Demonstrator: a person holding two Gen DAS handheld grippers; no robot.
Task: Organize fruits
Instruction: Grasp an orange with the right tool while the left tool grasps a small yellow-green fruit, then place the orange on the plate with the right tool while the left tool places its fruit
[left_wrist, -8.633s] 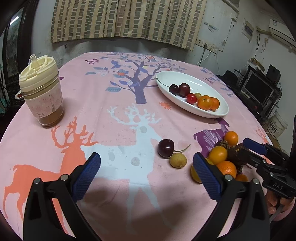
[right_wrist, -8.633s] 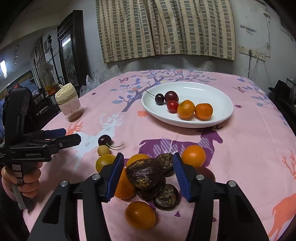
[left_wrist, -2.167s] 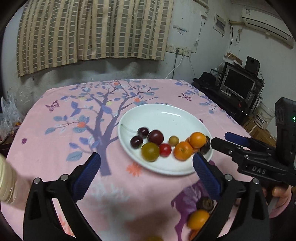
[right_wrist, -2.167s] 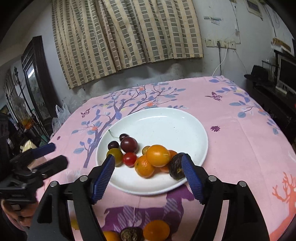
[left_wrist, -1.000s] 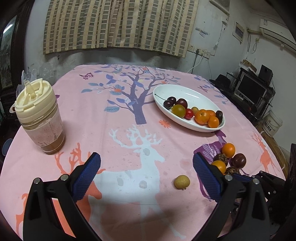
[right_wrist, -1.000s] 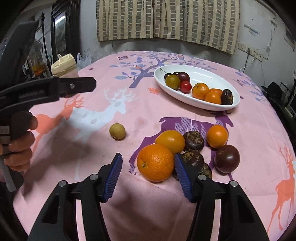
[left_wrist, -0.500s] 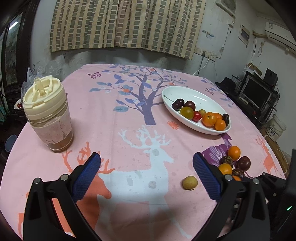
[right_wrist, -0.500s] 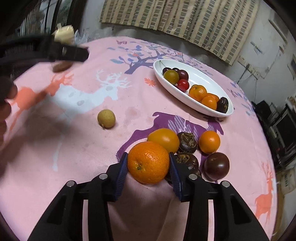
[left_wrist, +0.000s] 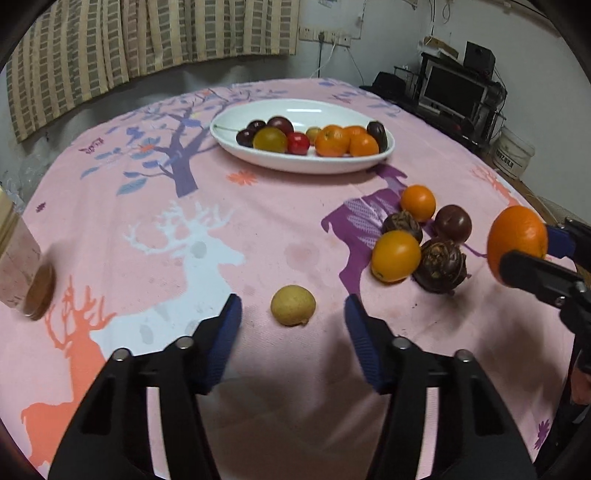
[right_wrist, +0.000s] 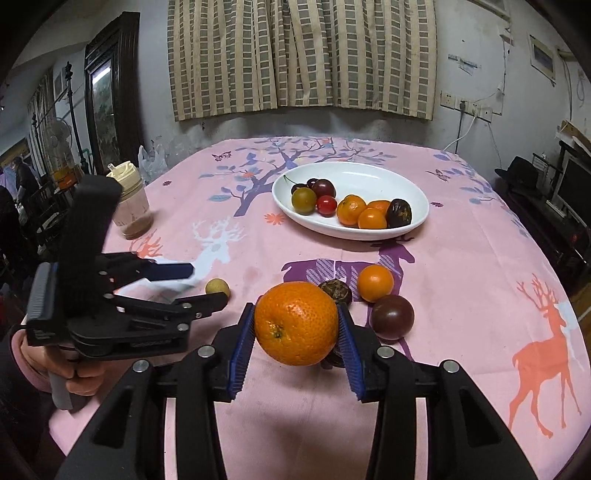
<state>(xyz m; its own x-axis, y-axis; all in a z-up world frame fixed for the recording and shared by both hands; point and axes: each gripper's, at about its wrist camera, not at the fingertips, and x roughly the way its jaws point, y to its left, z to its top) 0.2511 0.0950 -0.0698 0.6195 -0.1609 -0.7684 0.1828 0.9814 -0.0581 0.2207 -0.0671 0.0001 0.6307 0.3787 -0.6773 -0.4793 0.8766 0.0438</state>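
My right gripper (right_wrist: 295, 325) is shut on a large orange (right_wrist: 296, 323) and holds it above the pink cloth; the same orange (left_wrist: 516, 238) shows at the right edge of the left wrist view. My left gripper (left_wrist: 292, 314) stands open low over the table, its blue pads either side of a small yellow-brown round fruit (left_wrist: 293, 305) without touching it. The white oval plate (right_wrist: 369, 173) farther back holds cherries, small tomatoes, tangerines and a dark fruit. Loose fruit lies between: a small tangerine (right_wrist: 375, 283), a dark plum (right_wrist: 392, 316) and dark wrinkled fruits (left_wrist: 440, 264).
A lidded drink cup (right_wrist: 129, 201) stands at the table's left side. A person's hand (right_wrist: 77, 376) grips the left tool's handle. The round table's edge drops off to the right, with a monitor and shelving (left_wrist: 454, 90) beyond. Bare pink cloth (left_wrist: 155, 206) lies left of the plate.
The right gripper has lifted the large orange off the table. The left gripper has moved in low, narrowed its opening and now brackets the small yellow-brown fruit.
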